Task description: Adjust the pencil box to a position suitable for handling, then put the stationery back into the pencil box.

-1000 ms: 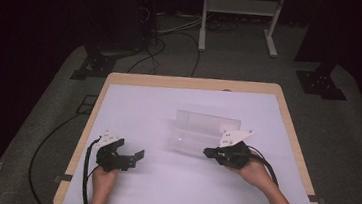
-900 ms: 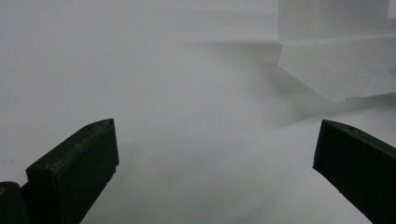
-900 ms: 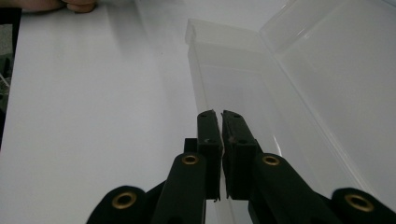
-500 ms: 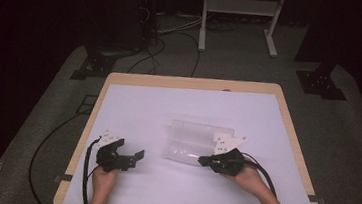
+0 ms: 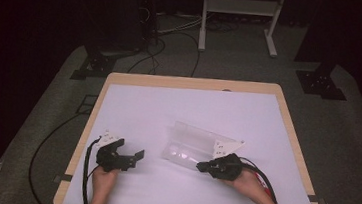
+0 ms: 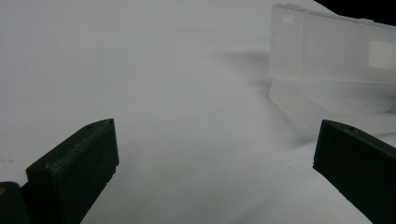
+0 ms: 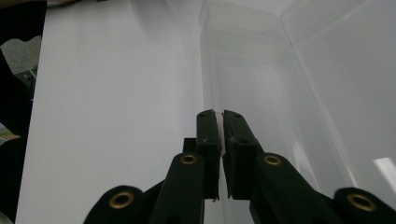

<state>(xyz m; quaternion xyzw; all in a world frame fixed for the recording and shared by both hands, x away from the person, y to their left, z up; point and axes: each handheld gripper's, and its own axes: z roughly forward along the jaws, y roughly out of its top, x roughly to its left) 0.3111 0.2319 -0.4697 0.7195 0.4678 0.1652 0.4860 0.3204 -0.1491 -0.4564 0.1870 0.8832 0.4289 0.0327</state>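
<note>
Table [image 5: 133, 102] white, bare at 12 o'clock. Clear box [image 5: 192, 143] lay open at centre. My right gripper [image 7: 220, 114] pinched the box's near wall, jaws pressed on it. Left gripper [image 5: 136, 156] idle at 8 o'clock, jaws spread. Judged next: drag or lift, keeping the grip.

One clear, rectangular plastic box [image 5: 192, 146] with its lid open, and two black two-jaw grippers at 6 o'clock: left gripper [image 5: 136, 156], right gripper [image 5: 201, 165].

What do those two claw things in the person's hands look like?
Both grippers, left and right, are black, each with two flat jaws, a grey three-cornered plate on top and a black cable trailing behind. Brass-coloured rivets dot the right one's jaw arms. The forearms are bare, with no sleeves.
</note>
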